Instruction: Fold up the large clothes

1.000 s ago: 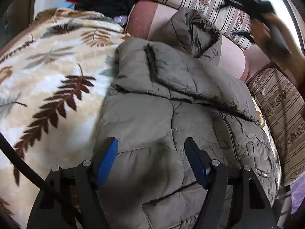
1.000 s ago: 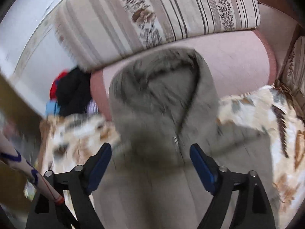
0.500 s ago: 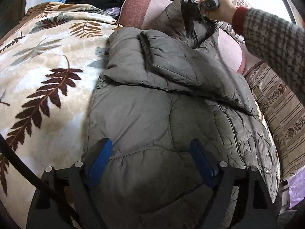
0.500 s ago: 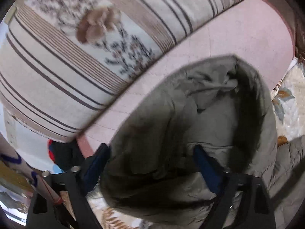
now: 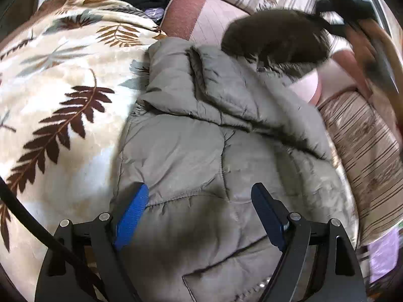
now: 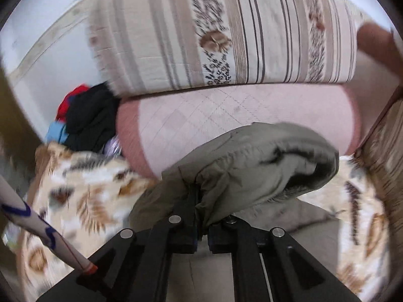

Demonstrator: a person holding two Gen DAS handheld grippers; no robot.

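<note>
A grey-green quilted jacket (image 5: 206,151) lies on a leaf-patterned blanket (image 5: 63,100), its sleeves folded across the body. My left gripper (image 5: 199,201) hangs just above the jacket's lower part, open, blue pads (image 5: 131,214) spread with nothing between them. In the right wrist view my right gripper (image 6: 201,216) is shut on the jacket's hood (image 6: 254,166), which bunches up over the closed fingers. In the left wrist view the hood (image 5: 274,37) is lifted off the pillow, a blurred dark shape, with the right gripper (image 5: 345,5) at its top right.
A pink pillow (image 6: 226,115) and a striped floral cushion (image 6: 226,32) lie at the head of the bed. A pile of black, red and blue clothes (image 6: 85,115) sits at the far left corner. A striped armrest (image 5: 365,151) borders the right side.
My right gripper has closed on the hood and drawn it up off the pink pillow. The left gripper opened a little wider and stayed in place over the jacket.
</note>
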